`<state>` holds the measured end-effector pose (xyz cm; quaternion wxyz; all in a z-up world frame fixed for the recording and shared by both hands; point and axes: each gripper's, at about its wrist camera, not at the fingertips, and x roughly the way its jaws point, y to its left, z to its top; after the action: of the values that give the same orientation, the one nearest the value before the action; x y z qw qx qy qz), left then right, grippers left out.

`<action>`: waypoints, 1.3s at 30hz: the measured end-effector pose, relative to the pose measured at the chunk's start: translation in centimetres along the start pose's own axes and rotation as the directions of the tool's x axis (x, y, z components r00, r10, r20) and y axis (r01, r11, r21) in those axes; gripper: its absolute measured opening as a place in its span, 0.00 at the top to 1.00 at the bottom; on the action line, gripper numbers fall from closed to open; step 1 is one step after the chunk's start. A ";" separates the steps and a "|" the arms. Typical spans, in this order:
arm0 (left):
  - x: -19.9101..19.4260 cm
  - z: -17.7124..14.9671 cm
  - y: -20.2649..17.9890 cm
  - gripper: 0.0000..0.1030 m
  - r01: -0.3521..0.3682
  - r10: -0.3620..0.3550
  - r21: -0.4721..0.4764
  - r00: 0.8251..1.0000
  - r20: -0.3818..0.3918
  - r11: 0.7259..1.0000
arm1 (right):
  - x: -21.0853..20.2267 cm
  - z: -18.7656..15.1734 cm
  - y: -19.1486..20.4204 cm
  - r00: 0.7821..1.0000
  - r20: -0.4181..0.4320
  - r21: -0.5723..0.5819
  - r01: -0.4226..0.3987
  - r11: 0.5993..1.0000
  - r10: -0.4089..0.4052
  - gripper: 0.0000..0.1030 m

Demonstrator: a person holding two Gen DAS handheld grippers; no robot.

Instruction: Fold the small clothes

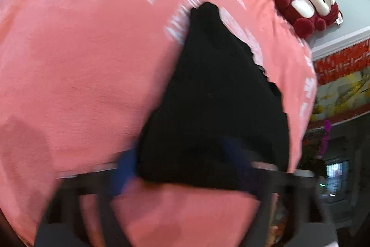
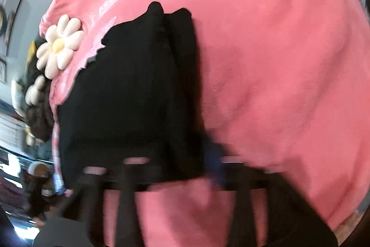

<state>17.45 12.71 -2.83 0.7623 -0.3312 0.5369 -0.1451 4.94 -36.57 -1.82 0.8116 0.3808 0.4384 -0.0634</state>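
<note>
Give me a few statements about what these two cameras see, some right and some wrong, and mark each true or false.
1. The black garment lies on a pink cloth. True.
2. The pink cloth is plain, with no print. False: it carries white lettering and butterflies.
3. A red and cream plush toy sits beside the pink cloth. True.
4. The flower-shaped cushion is blue. False: it is cream with a yellow middle.
5. The left tongs have the black garment's near edge between them. True.
</note>
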 end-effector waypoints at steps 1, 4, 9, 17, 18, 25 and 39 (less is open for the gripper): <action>0.6 0.2 0.0 0.93 0.002 -0.004 -0.035 0.999 -0.043 0.999 | -0.3 0.2 0.8 1.000 -0.003 -0.026 0.002 1.000 -0.002 0.91; -0.5 0.2 -1.0 0.94 -0.023 0.022 -0.039 0.999 -0.025 0.999 | -2.6 0.3 2.6 1.000 -0.004 -0.075 0.008 0.997 -0.008 0.92; -5.2 -1.1 -1.8 0.94 -0.013 0.013 0.001 0.999 -0.029 1.000 | -6.8 -1.4 3.0 0.999 -0.023 -0.135 0.024 0.991 -0.027 0.92; -3.8 -5.6 1.7 0.93 -0.071 0.062 -0.060 0.987 -0.150 0.996 | -3.4 -5.2 -0.6 0.956 -0.123 -0.161 0.244 0.956 -0.265 0.91; -3.4 -5.9 2.1 0.93 -0.078 0.066 -0.071 0.987 -0.149 0.994 | -3.6 -5.2 0.0 0.955 -0.099 -0.182 0.258 0.949 -0.279 0.91; -5.8 -4.7 -1.6 0.44 -0.217 0.215 0.078 0.976 0.031 0.973 | -8.0 -6.4 5.7 0.943 0.191 -0.331 0.323 0.887 -0.272 0.84; -0.7 -1.1 0.0 0.35 -0.222 0.222 -0.010 0.974 0.049 0.975 | -4.0 -9.8 6.6 0.955 0.205 -0.402 0.283 0.871 -0.216 0.45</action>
<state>16.15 12.69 -2.53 0.7860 -0.2743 0.5517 -0.0495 -1.13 -26.22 1.75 0.8913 0.1281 0.4235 -0.0994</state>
